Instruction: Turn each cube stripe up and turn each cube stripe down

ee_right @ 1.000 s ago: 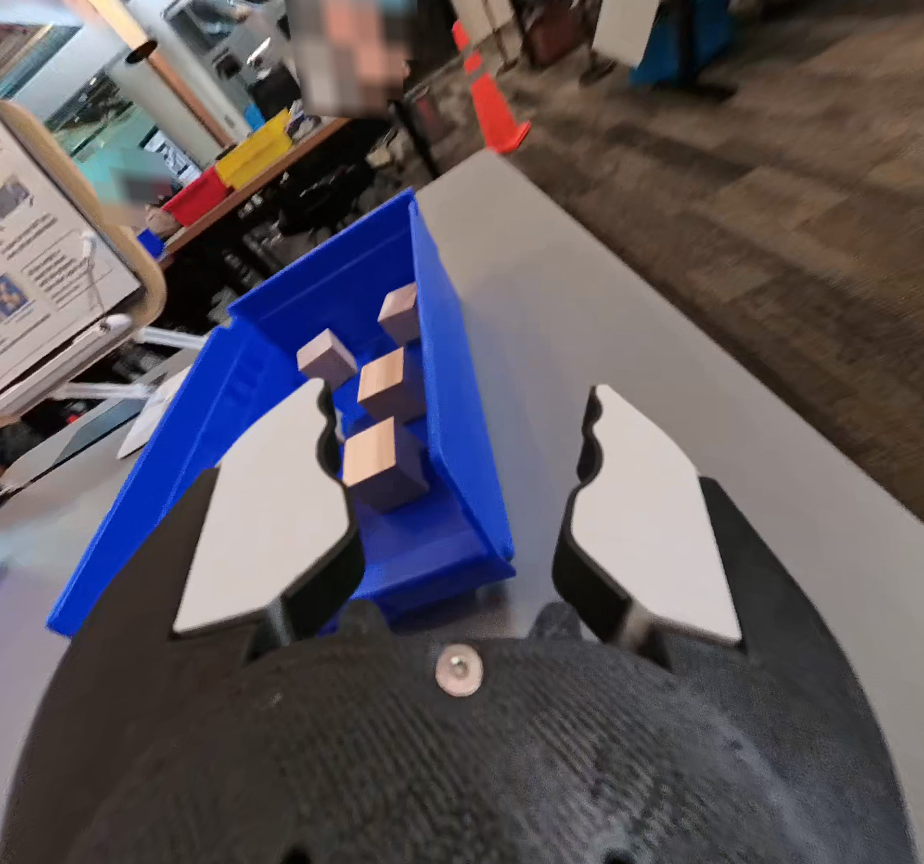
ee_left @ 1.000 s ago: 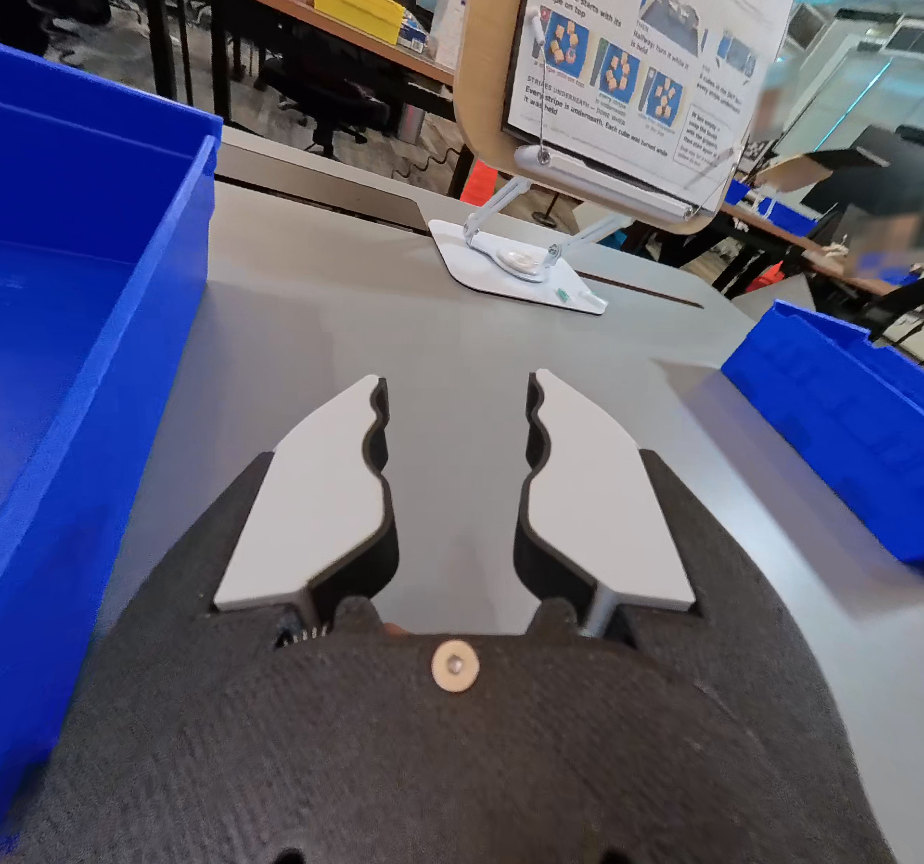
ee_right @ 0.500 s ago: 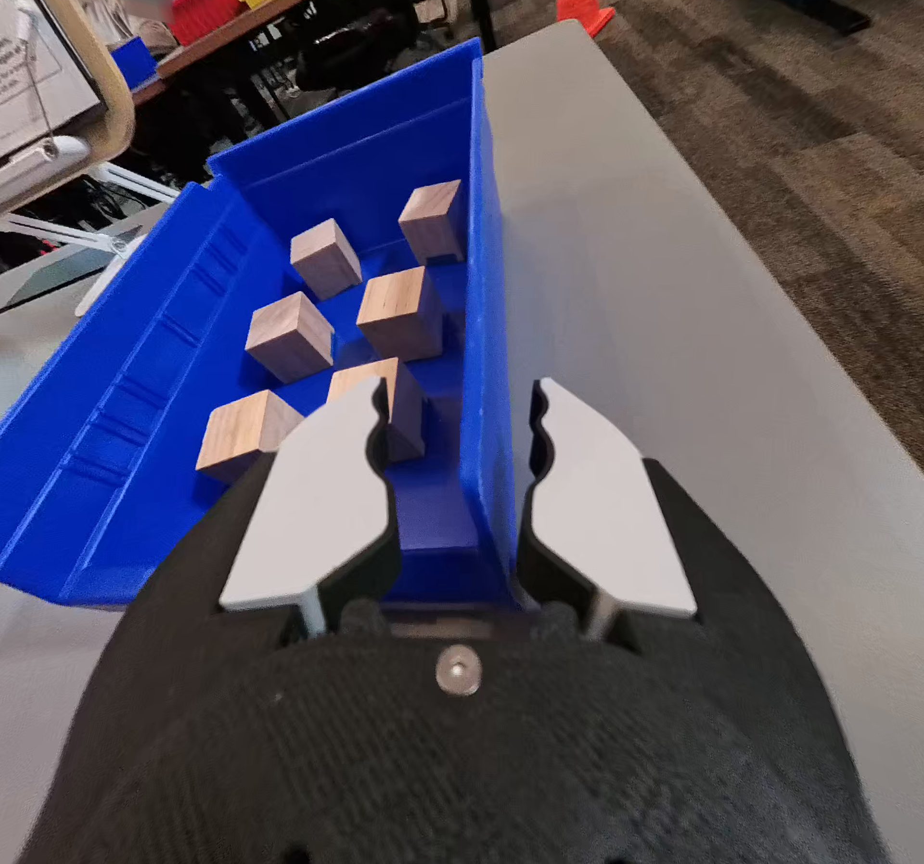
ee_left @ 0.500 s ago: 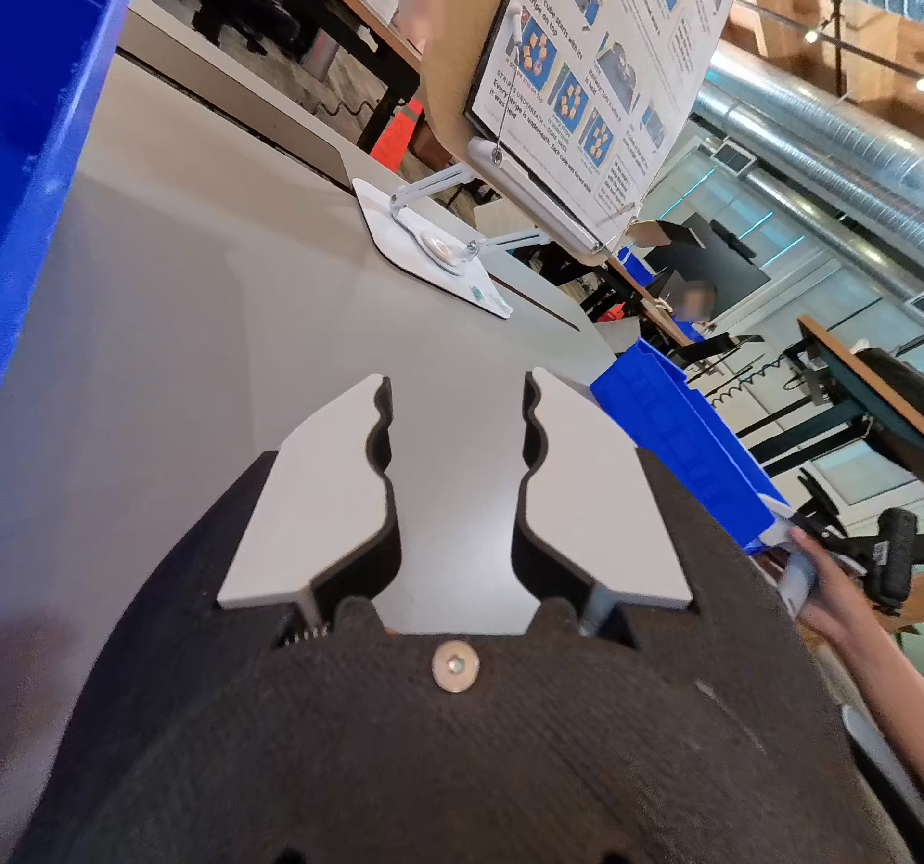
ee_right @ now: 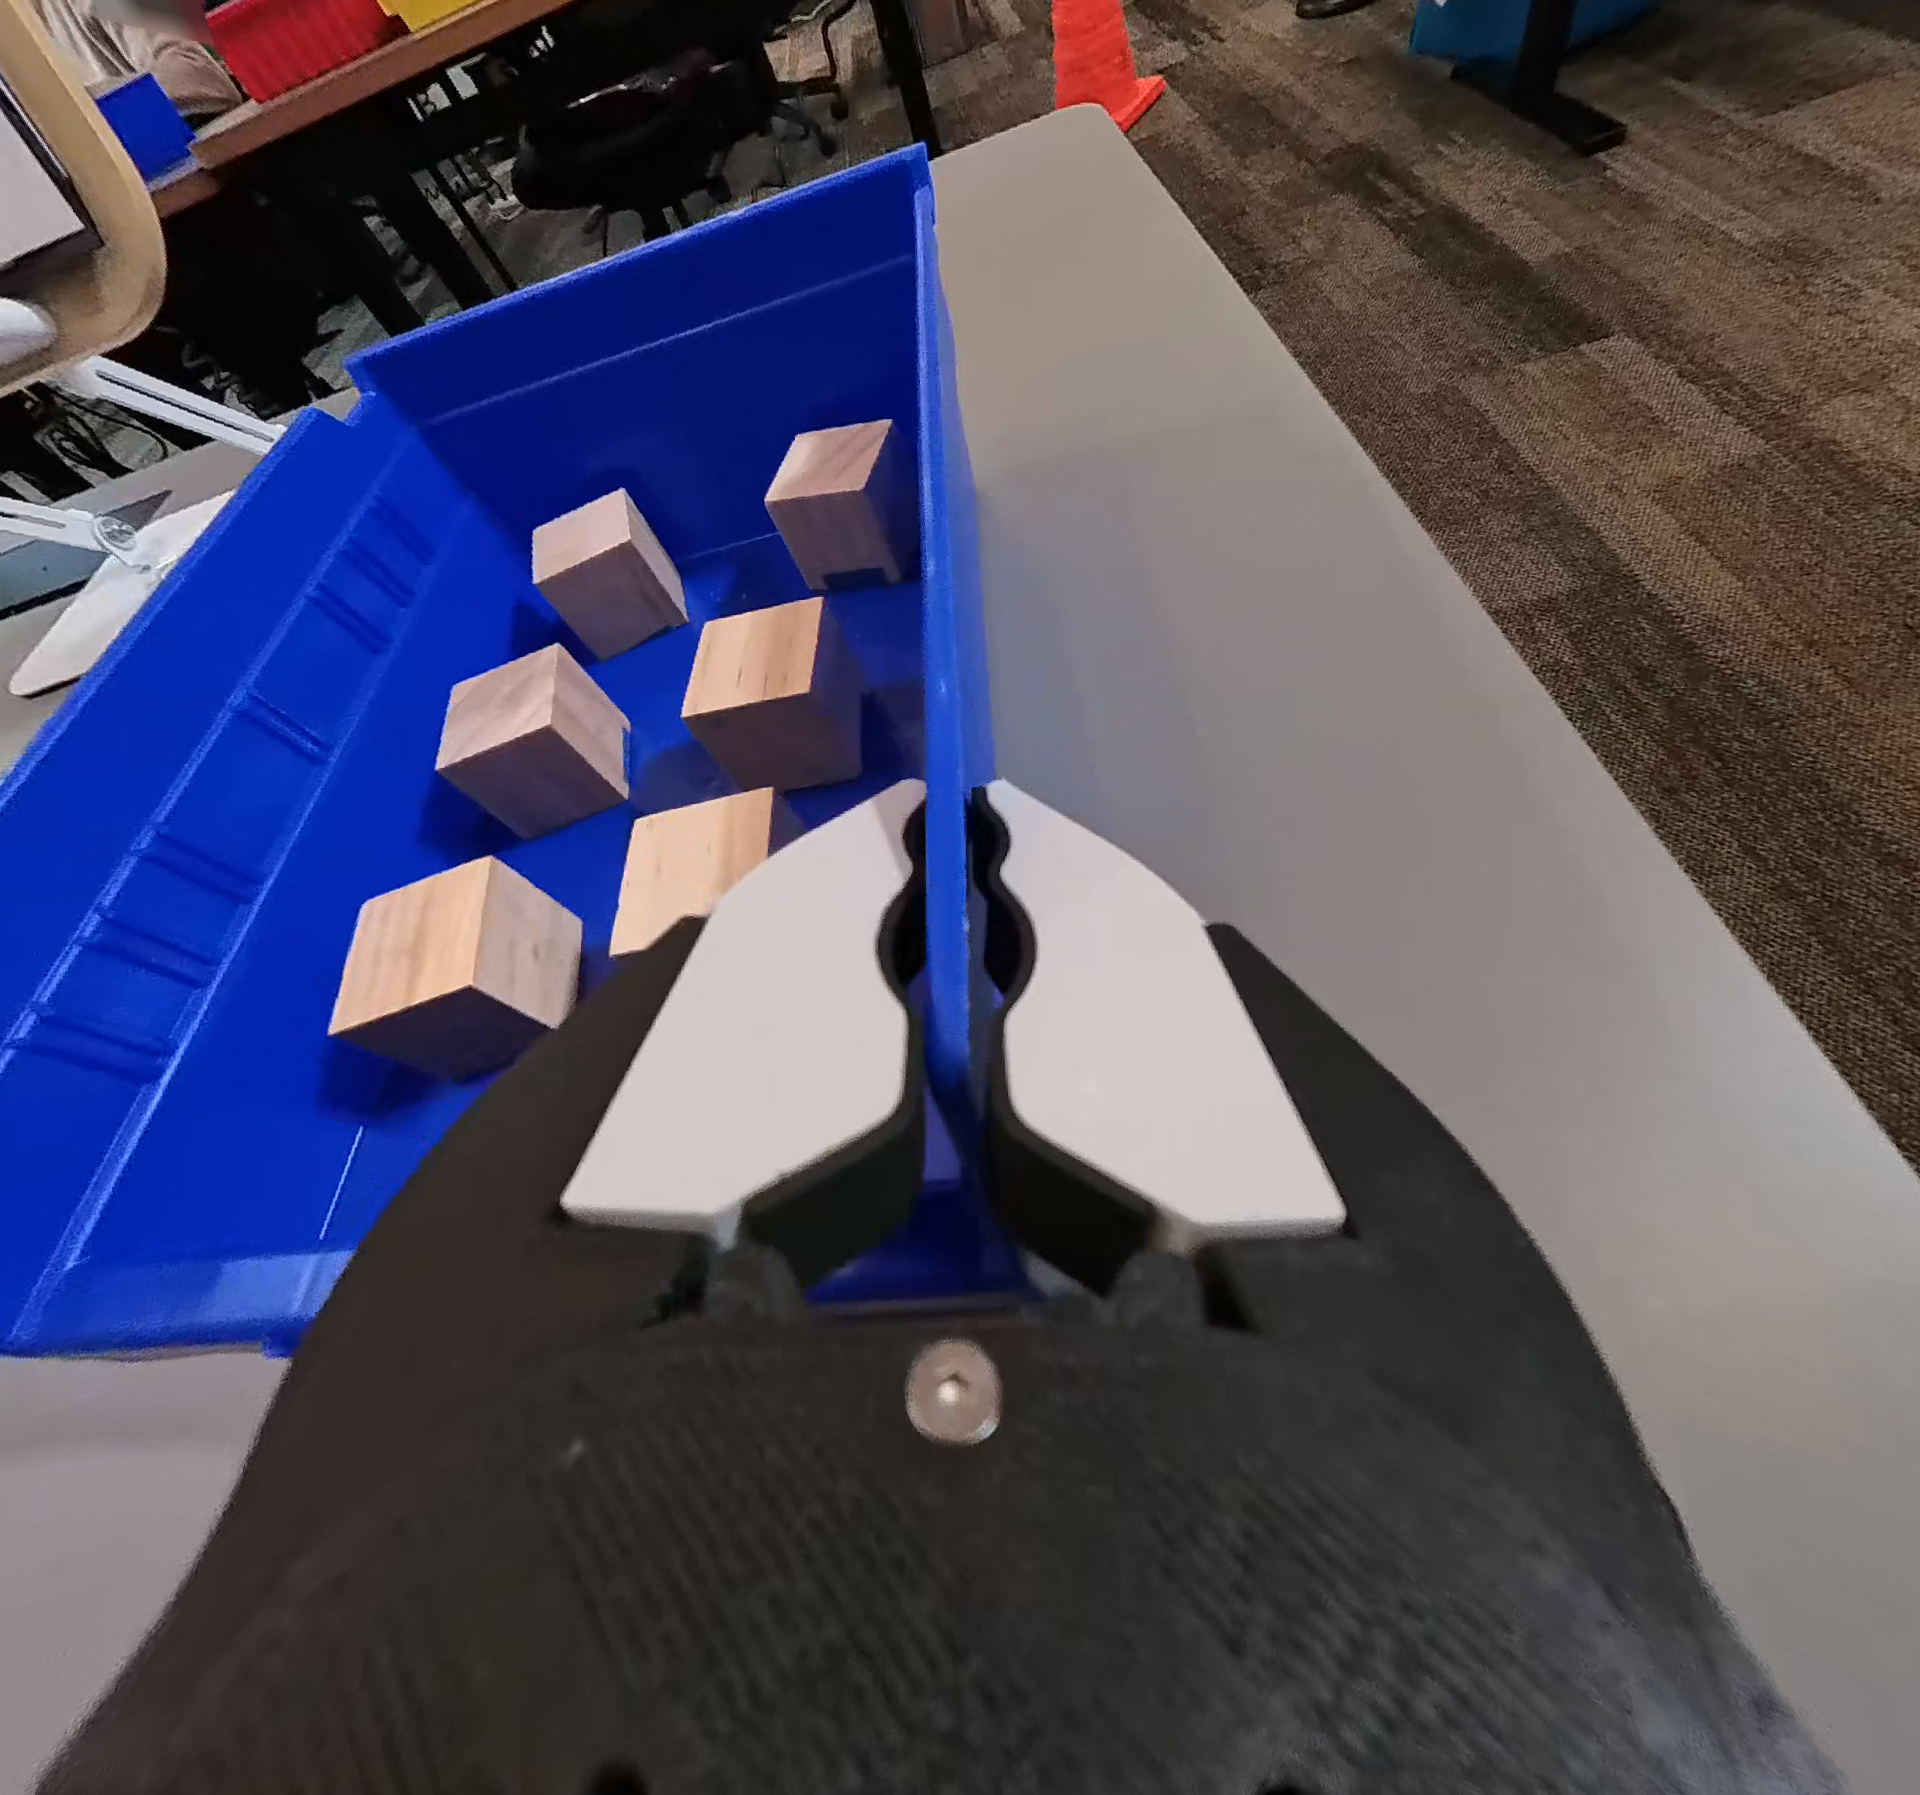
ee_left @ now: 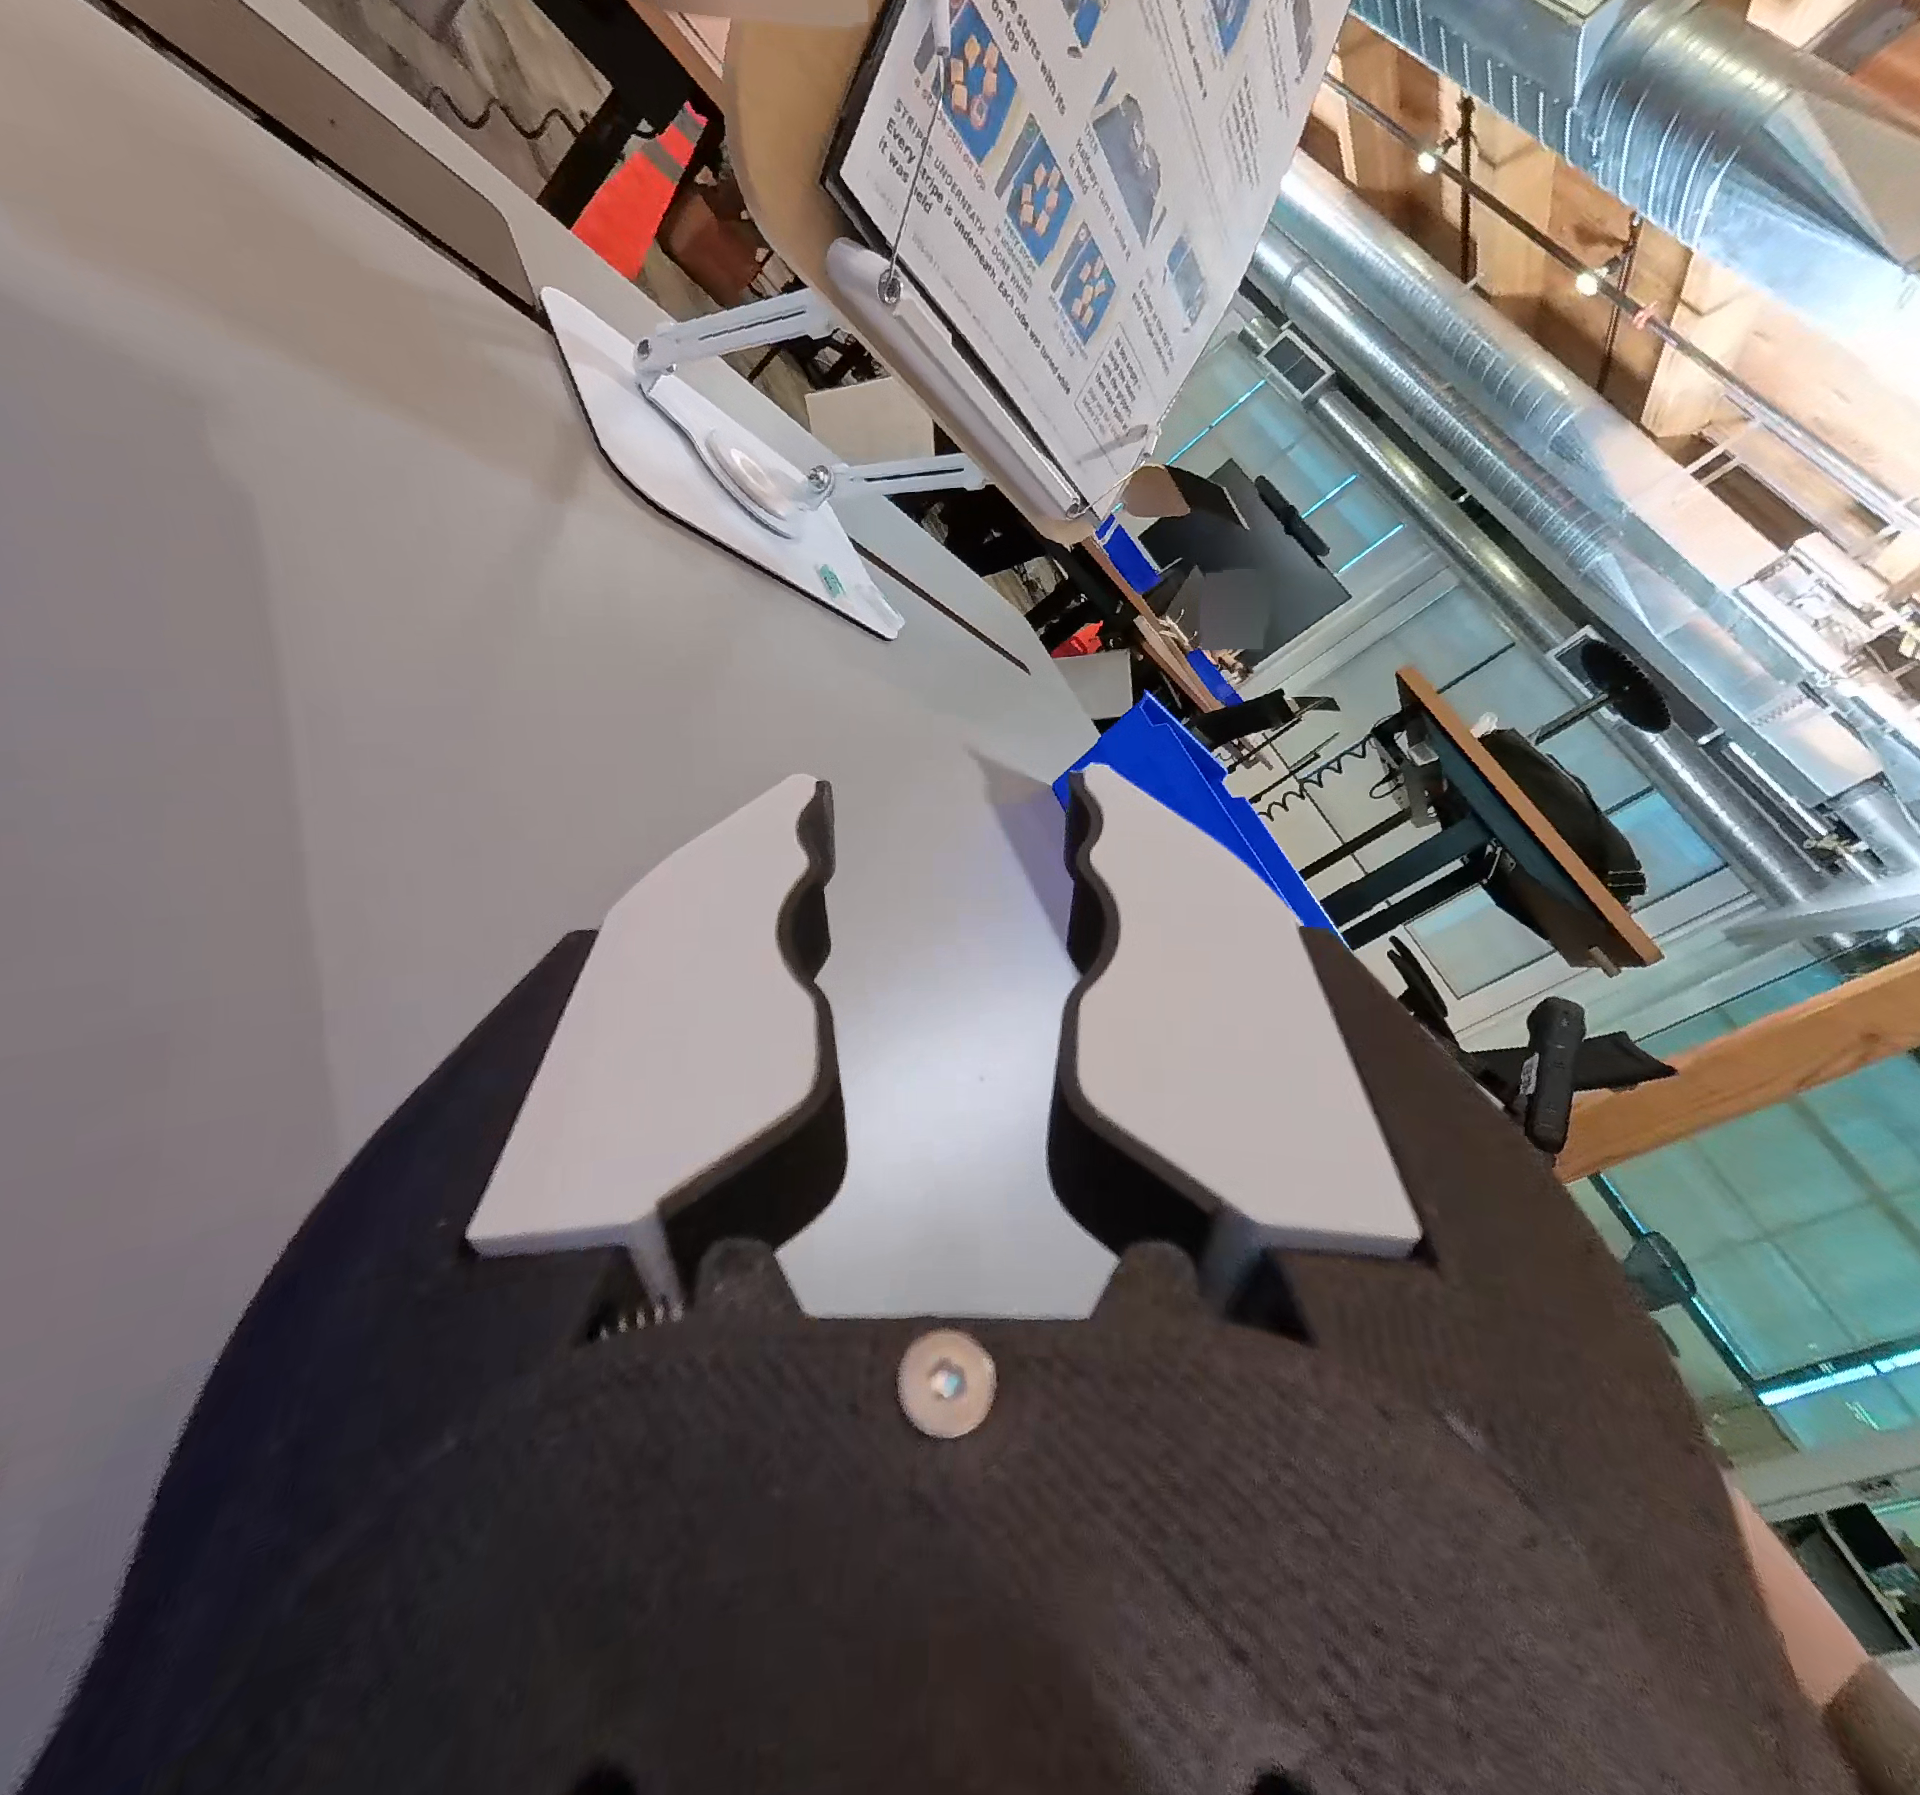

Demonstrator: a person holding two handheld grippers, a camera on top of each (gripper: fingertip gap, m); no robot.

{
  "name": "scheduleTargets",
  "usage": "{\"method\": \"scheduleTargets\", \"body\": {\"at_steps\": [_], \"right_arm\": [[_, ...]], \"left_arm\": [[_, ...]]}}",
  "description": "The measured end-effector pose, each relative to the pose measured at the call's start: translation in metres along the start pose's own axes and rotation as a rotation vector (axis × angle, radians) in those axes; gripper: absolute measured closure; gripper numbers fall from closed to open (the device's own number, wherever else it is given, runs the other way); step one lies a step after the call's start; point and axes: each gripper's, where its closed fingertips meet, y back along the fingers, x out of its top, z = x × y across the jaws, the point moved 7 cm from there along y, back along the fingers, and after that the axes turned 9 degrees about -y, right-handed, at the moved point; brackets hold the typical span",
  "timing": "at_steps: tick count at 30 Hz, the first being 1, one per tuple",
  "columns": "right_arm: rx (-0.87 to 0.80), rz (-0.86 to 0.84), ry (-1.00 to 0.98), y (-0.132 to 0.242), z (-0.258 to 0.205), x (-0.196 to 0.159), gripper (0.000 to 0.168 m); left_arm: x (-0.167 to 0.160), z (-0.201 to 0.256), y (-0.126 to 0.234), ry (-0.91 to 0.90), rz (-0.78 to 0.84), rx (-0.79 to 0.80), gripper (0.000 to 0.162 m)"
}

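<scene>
The right gripper (ee_right: 943,815) is closed on the right side wall of the blue plastic bin (ee_right: 940,457), one of its fingers (ee_right: 800,976) inside the wall and the other outside. Six plain wooden cubes (ee_right: 774,691) are seen on the bin floor, spread in two loose rows from near to far; the nearest right-hand one is partly hidden behind the inner finger. No stripe can be made out on any upper face. The bin rests on the grey surface (ee_right: 1195,602), whose right edge lies not far from the bin.

The left gripper (ee_left: 948,800) is held tilted above bare grey surface with its fingers apart and nothing between them; a white stand carrying an instruction sheet (ee_left: 1081,135) is seen beyond it.

Since only a thin wall is pinched, the bin could twist or slip if it is dragged quickly, and the cubes could then slide, tip or bunch together. A pull to the right could bring the bin toward the surface edge.
</scene>
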Motion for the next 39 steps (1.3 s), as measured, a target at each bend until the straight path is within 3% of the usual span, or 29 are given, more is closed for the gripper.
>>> {"method": "scheduleTargets", "body": {"at_steps": [14, 23, 25, 26, 30, 35, 39], "right_arm": [[0.048, 0.026, -0.184, 0.005, 0.005, 0.002, 0.163], [0.006, 0.057, -0.183, 0.012, -0.002, 0.01, 0.163], [0.018, 0.058, -0.211, 0.013, -0.001, 0.01, 0.163], [0.026, 0.058, -0.235, 0.013, 0.0, 0.01, 0.163], [0.041, 0.063, -0.335, 0.013, 0.001, 0.008, 0.163], [0.036, 0.082, -0.34, 0.015, 0.001, 0.009, 0.163], [0.024, 0.072, -0.347, 0.014, -0.001, 0.007, 0.163]], "left_arm": [[-0.006, 0.005, -0.005, -0.024, -0.059, -0.025, 0.119], [-0.014, 0.033, -0.012, -0.303, -0.142, -0.001, 0.116], [-0.01, 0.038, -0.012, -0.379, -0.132, 0.066, 0.103], [-0.007, 0.04, -0.01, -0.399, -0.135, 0.09, 0.104], [0.024, 0.045, 0.003, -0.335, -0.137, 0.186, 0.094], [0.071, 0.031, 0.043, -0.53, -0.097, 0.547, 0.096], [0.071, -0.005, 0.063, -0.556, -0.192, 0.759, 0.094]]}}
